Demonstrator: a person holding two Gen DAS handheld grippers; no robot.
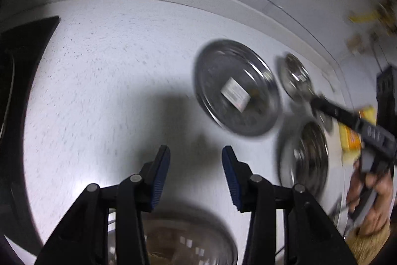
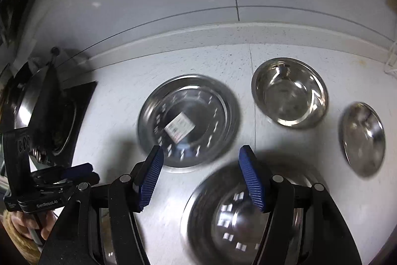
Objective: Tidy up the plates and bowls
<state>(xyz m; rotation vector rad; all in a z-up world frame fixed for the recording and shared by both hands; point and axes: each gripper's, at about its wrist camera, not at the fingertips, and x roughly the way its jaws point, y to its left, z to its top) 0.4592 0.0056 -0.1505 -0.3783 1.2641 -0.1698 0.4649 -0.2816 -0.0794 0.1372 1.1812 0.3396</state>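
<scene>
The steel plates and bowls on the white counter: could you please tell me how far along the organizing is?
Little looks done: the labelled plate, deep bowl, small plate and near bowl lie apart on the counter, unstacked. Nothing is in hand: the left gripper and right gripper are open and empty. Gathering the plates together and the bowls together remains.

Glossy metal plate (image 2: 188, 121), matt speckled counter (image 2: 119, 96)

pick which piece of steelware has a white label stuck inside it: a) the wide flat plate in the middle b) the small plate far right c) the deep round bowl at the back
a: the white rectangular label sits inside the wide flat steel plate in the middle.
</scene>
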